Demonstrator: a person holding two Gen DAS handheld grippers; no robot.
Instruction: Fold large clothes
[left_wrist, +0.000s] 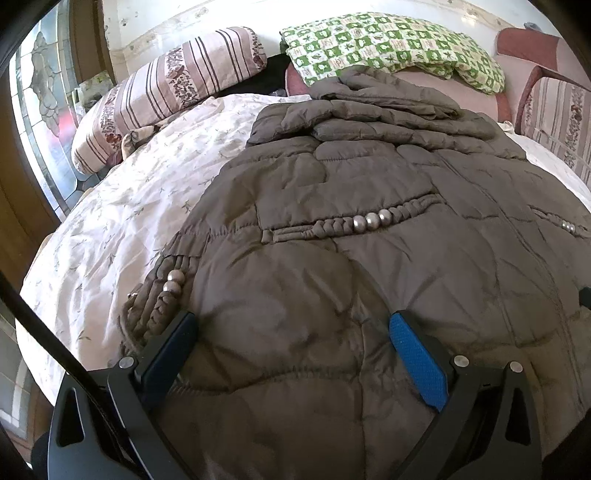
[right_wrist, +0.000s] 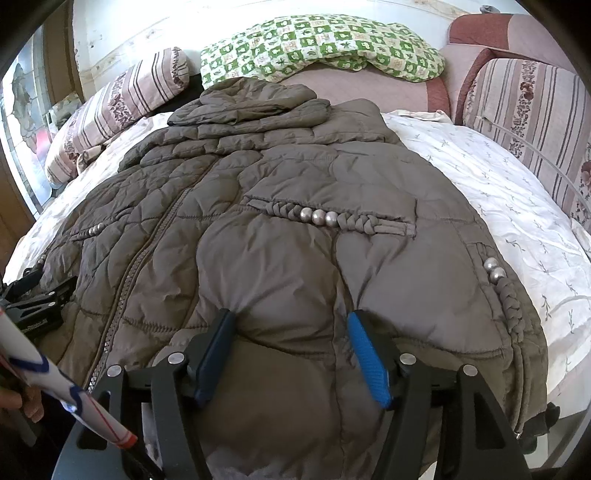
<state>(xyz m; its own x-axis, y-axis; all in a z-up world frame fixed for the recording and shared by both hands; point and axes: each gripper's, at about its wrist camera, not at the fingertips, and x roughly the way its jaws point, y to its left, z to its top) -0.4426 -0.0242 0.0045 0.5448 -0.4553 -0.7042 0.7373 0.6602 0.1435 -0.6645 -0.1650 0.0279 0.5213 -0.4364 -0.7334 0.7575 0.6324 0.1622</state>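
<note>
Brown quilted jacket (left_wrist: 369, 240) lies flat, front up, on floral quilt (left_wrist: 122, 221). Your 2 grippers, left (left_wrist: 293, 323) and right (right_wrist: 290, 317), spread wide at hem, holding nothing. Next: likely pinch hem, fold toward hood (right_wrist: 255, 99).

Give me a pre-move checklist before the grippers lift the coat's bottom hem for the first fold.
1. Coat lies flat, front up, on the quilt: ok.
2. Zipper closed: ok.
3. Hood folded onto the collar: ok.
4. Left gripper open over the hem: ok.
5. Right gripper open over the hem: ok.
6. Fabric actually between the pads: cannot tell.
</note>
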